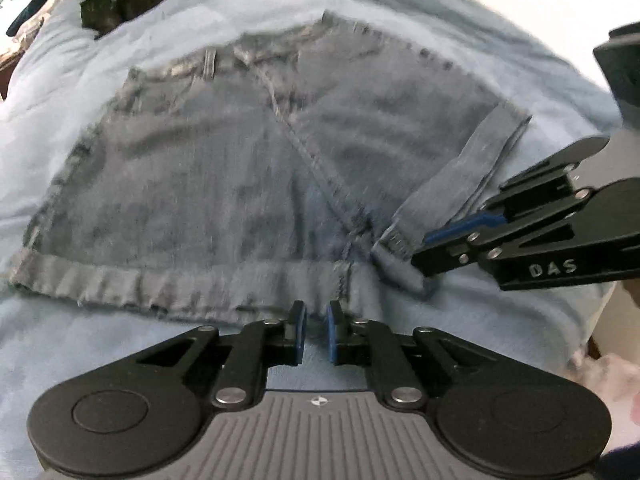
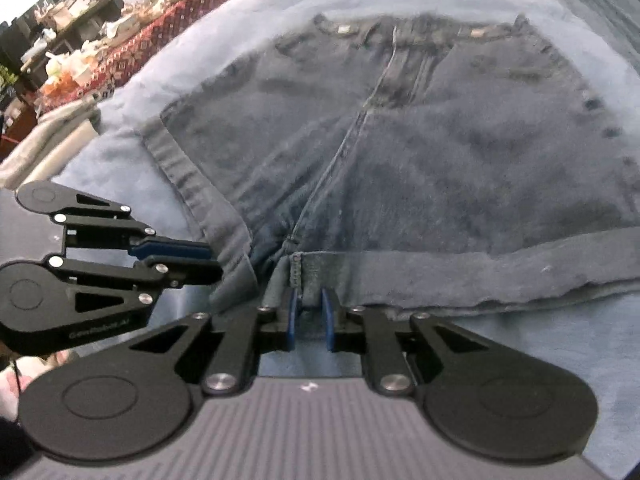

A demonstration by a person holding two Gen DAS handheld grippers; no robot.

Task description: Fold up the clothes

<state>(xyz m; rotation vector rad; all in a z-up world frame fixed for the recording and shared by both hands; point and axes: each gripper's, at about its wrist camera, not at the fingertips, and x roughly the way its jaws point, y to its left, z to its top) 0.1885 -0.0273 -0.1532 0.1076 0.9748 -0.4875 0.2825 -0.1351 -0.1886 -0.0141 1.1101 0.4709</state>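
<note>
Denim shorts spread flat on a light blue blanket, waistband far, hems near, left gripper pinching one cuffed hem, right gripper pinching the other hem beside the crotch seam.

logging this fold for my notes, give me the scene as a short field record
garment: denim shorts, spread flat, waistband far, cuffed hems near
surface: light blue blanket
left gripper: nearly closed, at the hem edge near the crotch; grip unclear
right gripper: narrow gap, at the cuffed hem by the crotch seam
fold: not yet made
</note>
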